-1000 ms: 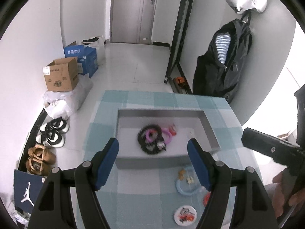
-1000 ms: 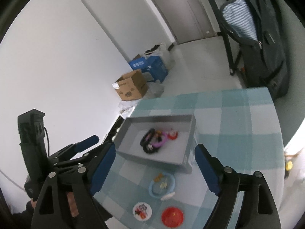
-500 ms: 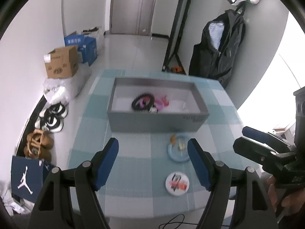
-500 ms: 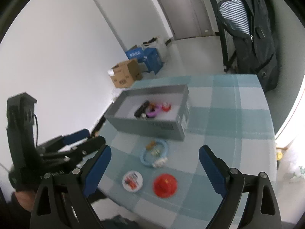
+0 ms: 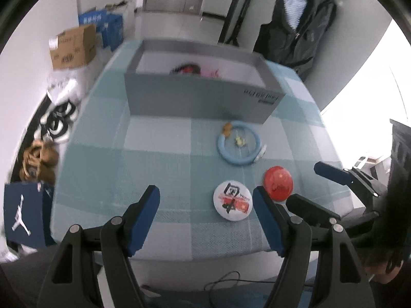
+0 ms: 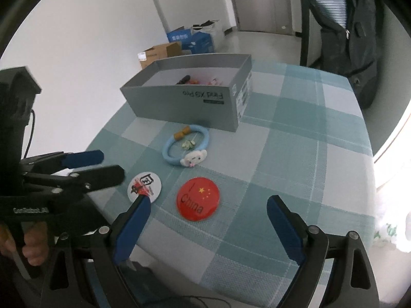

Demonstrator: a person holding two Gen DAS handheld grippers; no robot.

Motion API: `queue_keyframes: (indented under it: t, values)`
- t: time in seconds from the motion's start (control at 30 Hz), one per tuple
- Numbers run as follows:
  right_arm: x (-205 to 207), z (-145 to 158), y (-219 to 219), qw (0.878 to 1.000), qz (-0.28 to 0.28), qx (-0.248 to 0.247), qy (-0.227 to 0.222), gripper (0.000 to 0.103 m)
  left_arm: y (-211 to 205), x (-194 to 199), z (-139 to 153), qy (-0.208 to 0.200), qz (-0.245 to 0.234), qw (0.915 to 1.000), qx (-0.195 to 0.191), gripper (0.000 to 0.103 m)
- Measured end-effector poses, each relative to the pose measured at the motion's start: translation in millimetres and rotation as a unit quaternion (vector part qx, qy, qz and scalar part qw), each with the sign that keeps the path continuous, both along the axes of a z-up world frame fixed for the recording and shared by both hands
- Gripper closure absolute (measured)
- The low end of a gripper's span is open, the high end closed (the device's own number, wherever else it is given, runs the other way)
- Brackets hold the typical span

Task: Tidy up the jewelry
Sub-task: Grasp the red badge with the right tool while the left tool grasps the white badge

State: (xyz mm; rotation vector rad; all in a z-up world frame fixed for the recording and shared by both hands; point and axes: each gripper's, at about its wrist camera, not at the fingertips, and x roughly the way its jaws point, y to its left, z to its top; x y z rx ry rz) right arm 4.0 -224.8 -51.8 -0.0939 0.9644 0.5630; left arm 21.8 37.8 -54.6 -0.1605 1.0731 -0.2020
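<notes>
On the teal checked tablecloth [image 5: 159,154] stands a grey box [image 5: 203,97] [image 6: 190,100] with a dark bead bracelet [image 5: 187,68] and pink pieces in it, mostly hidden by its wall. In front of it lie a light blue bangle [image 5: 239,145] [image 6: 186,145] with a white charm, a white badge [image 5: 232,201] [image 6: 144,183] and a red badge [image 5: 278,183] [image 6: 197,199]. My left gripper [image 5: 205,197] [image 6: 111,164] hangs open above the near edge, beside the white badge. My right gripper [image 6: 209,205] [image 5: 303,183] is wide over the red badge, its jaws closing slightly on nothing.
Left of the table, on the floor, are a cardboard box [image 5: 73,47], blue cartons [image 5: 100,24], shoes [image 5: 57,123] and a dark blue bag [image 5: 24,215]. A black jacket [image 5: 298,33] hangs at the back right. A cable [image 5: 226,281] lies below the table's near edge.
Both grippers have come down and drawn back toward the table's near edge. The box is now seen from its side, and the two badges have come close to the fingertips.
</notes>
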Motion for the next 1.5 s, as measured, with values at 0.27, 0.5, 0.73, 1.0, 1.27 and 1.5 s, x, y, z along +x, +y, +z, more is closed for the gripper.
queue_keyframes:
  t: [0.27, 0.5, 0.73, 1.0, 1.27, 1.5]
  values:
    - [-6.0, -10.3, 18.8, 0.998, 0.028, -0.056, -0.017, 0.024, 4.2, -1.6, -3.7, 0.006, 0.003, 0.9999, -0.010, 0.032]
    - [-5.1, -11.1, 24.9, 0.997, 0.028, -0.069, -0.024, 0.031, 2.1, -0.4, -4.7, 0.008, -0.004, 0.9999, -0.006, 0.032]
    - [-4.1, -12.5, 34.6, 0.995, 0.034, -0.090, -0.027, 0.047, 4.6, 1.3, -7.8, 0.015, -0.001, 0.9999, -0.003, 0.032]
    - [-6.7, -11.0, 40.8, 0.993, 0.048, -0.103, -0.040, 0.062, 3.4, 2.0, -11.6, 0.023, 0.002, 0.9997, 0.001, 0.032]
    - [6.8, -5.0, 23.5, 0.999, 0.015, -0.048, -0.010, 0.062, 1.4, 1.7, -10.7, 0.021, -0.003, 0.9998, 0.003, 0.032]
    - [19.3, -0.6, 3.7, 0.999, -0.028, 0.002, 0.020, 0.062, -11.7, -3.1, -7.2, 0.010, -0.033, 0.9992, 0.020, 0.032]
